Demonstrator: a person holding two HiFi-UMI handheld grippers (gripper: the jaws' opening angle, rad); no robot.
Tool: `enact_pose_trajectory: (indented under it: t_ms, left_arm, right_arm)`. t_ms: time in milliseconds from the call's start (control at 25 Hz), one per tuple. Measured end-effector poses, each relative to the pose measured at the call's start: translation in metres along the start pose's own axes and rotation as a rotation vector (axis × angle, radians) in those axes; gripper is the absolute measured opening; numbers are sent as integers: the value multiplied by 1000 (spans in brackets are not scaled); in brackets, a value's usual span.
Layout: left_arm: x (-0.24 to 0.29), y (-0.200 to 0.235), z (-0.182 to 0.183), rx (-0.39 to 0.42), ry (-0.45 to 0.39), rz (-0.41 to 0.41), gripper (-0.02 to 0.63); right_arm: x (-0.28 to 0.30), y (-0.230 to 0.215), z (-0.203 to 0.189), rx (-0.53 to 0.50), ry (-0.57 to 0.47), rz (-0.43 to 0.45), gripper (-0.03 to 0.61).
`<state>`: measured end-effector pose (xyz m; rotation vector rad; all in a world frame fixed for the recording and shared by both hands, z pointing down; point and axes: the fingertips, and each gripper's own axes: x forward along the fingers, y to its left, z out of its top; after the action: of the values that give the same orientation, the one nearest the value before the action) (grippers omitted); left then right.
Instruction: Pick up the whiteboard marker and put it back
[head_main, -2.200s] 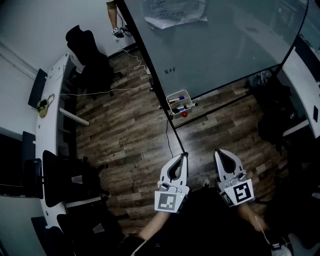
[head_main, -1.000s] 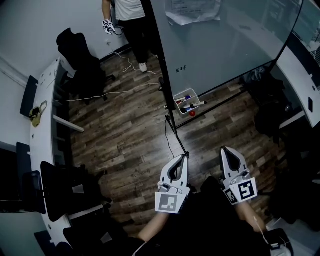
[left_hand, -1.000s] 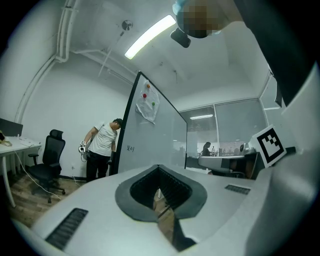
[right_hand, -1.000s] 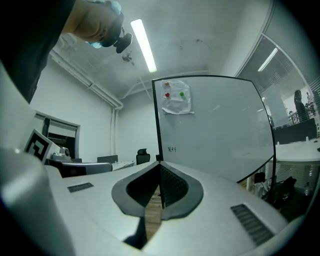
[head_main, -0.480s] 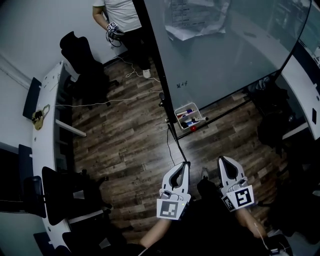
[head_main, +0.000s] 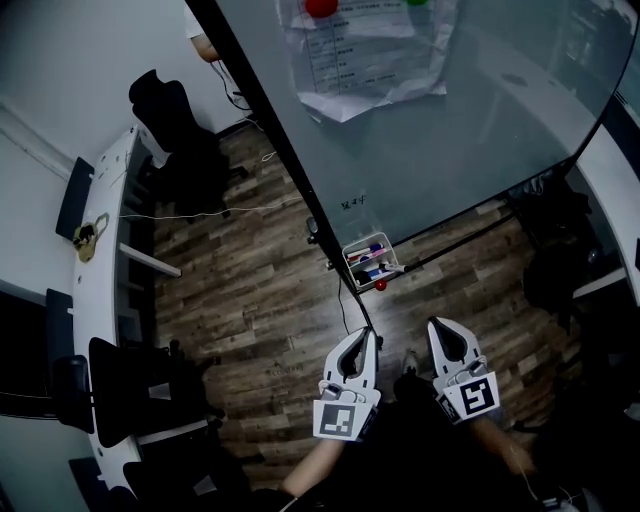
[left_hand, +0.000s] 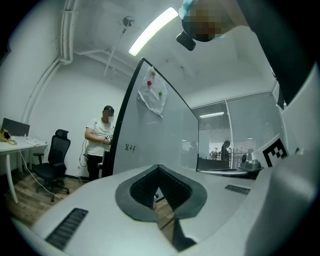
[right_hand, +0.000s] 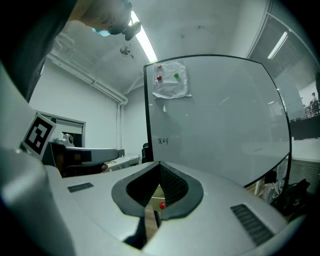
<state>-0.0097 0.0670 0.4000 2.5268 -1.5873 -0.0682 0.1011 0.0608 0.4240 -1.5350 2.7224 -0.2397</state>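
Note:
Several whiteboard markers (head_main: 367, 258) lie in a small white tray (head_main: 349, 256) hung at the lower edge of the whiteboard (head_main: 440, 130); a red round thing (head_main: 380, 286) sits just below the tray. My left gripper (head_main: 368, 333) and right gripper (head_main: 436, 324) hang side by side above the wooden floor, short of the tray, both shut and holding nothing. In the left gripper view the left gripper (left_hand: 159, 167) points past the board's edge (left_hand: 124, 125). In the right gripper view the right gripper (right_hand: 160, 164) faces the whiteboard (right_hand: 215, 125), and the red thing (right_hand: 161, 205) shows through the gap behind the pads.
A sheet of paper (head_main: 355, 50) is pinned high on the board with red and green magnets. White desks (head_main: 100, 230) and black chairs (head_main: 175, 110) line the left side, and a cable (head_main: 215, 210) runs over the floor. A person (left_hand: 100, 142) stands beyond the board's far end.
The view has swung closer to the whiteboard, so board and tray sit lower and nearer to both grippers. The person at the top has slipped almost out of the head view. Both grippers stay shut.

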Motion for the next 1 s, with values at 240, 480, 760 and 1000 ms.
enact_pose_trajectory:
  t_ms: [240,480,760,1000]
  left_arm:
    - [23,-4,-1,5,3,53,2]
    - [34,-7,-2,23,10,104,2]
    - [41,-8,-9,-1,29,112,2]
    - [55,7,-12,-8,39,103,2]
  right_arm:
    - [14,-22,-11,-18,39,46,14]
    - [25,-36,-18,10,35,93,14]
    - [33,-47,-29,15,75,91,14]
    - [52,-51,-36,21,136,59,15]
